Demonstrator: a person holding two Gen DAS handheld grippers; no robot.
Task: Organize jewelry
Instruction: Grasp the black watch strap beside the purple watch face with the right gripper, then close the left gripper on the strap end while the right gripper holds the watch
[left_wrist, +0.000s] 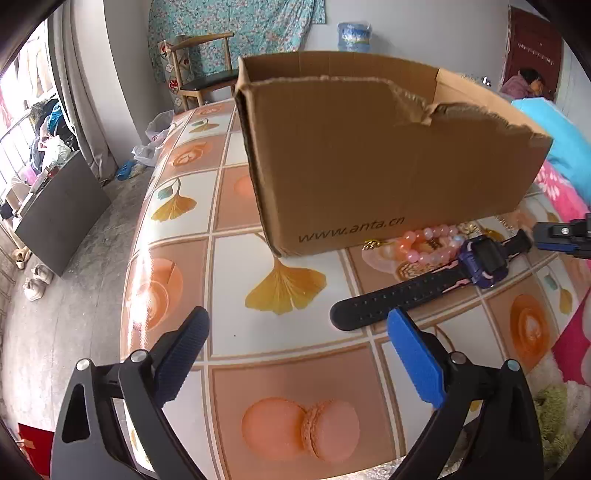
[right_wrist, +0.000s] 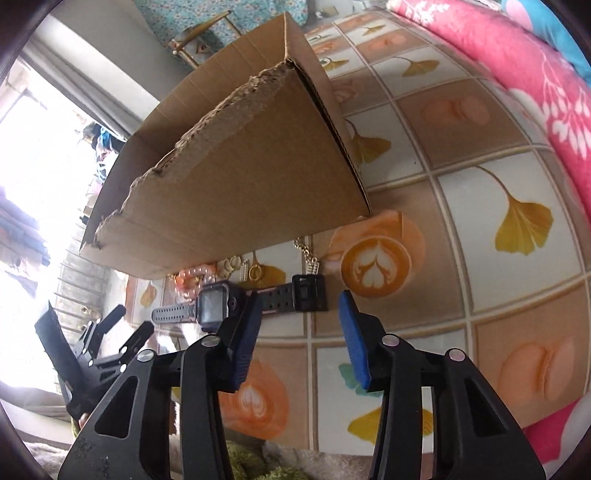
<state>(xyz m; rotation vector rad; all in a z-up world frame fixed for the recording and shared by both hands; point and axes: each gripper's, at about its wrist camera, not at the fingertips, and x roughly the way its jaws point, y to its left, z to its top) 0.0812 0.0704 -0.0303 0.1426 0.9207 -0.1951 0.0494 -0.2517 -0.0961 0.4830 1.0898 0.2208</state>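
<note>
The left tongs have two black arms with holes shaped like triangles cut in them. Round silver screws sit on the joints. Each finger ends in a blue pad with tiny bumps all over it. The right tongs look the same: black arms, silver screws, bumpy blue pads. The black frames are a bit scuffed near the bottom.
</note>
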